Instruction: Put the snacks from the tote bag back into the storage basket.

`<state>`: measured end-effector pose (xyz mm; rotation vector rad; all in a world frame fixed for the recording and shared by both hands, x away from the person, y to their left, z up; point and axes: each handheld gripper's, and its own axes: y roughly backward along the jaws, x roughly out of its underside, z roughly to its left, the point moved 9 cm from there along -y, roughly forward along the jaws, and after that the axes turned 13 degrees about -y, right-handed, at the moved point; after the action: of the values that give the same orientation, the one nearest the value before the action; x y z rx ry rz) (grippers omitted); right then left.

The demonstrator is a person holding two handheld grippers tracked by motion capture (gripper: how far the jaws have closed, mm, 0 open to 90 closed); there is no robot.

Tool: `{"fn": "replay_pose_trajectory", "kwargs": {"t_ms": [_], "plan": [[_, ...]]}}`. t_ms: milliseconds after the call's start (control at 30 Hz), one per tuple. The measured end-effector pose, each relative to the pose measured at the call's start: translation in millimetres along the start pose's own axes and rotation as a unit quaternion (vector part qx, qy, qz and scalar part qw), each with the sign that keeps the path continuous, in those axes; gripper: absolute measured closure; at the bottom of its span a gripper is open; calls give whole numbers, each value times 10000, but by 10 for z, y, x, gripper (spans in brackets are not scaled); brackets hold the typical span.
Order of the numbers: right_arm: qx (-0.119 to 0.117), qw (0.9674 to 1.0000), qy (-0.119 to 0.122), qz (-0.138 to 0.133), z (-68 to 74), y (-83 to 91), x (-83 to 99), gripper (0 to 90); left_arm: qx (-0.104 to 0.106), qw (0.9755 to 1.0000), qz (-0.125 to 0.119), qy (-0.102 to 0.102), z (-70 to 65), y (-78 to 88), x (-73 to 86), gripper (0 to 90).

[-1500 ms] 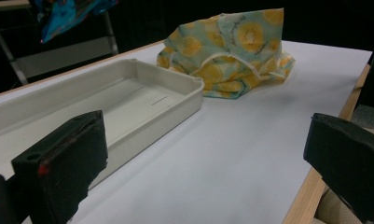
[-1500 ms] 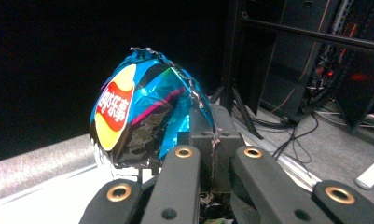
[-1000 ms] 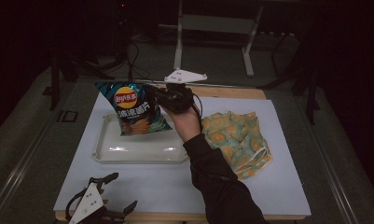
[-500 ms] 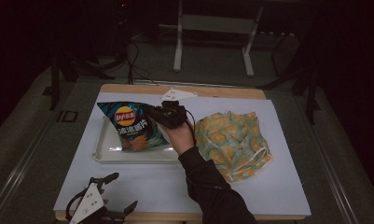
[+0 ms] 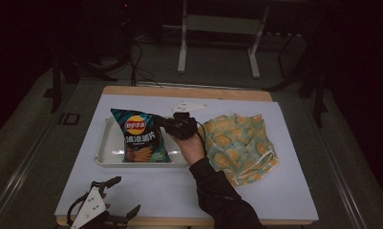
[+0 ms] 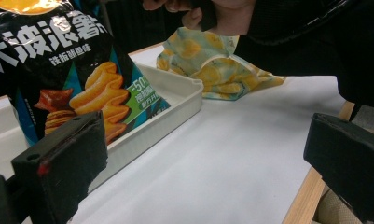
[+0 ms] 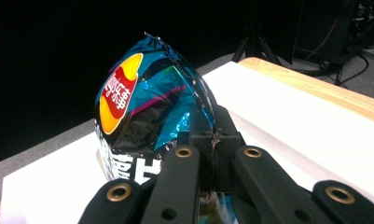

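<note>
right gripper point(image 5: 164, 123) grips chip bag point(image 5: 140, 138) (over tray point(image 5: 108, 151)).

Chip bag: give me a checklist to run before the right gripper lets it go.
1. Right gripper clamped on the chip bag at its top edge: ok.
2. Bag's bottom inside the white tray: ok.
3. Bag resting fully on the tray floor: cannot tell.
4. Left gripper open, at the near table edge, away from the tray: ok.
5. Patterned cloth lying beside the tray, not in it: ok.
</note>
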<state>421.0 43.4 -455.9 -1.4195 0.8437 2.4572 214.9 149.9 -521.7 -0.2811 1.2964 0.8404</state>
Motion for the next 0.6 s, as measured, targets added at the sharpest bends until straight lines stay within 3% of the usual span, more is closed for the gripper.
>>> {"fn": "replay_pose_trajectory", "kwargs": {"t_ms": [500,600], "plan": [[398,9984,-237,333,-352,-113,112,896,26,10000,10,5,2,-10,5,1],[548,9976,-211,371,-399,-126,111,808,19,10000,0,9,8,-8,4,1]]}}
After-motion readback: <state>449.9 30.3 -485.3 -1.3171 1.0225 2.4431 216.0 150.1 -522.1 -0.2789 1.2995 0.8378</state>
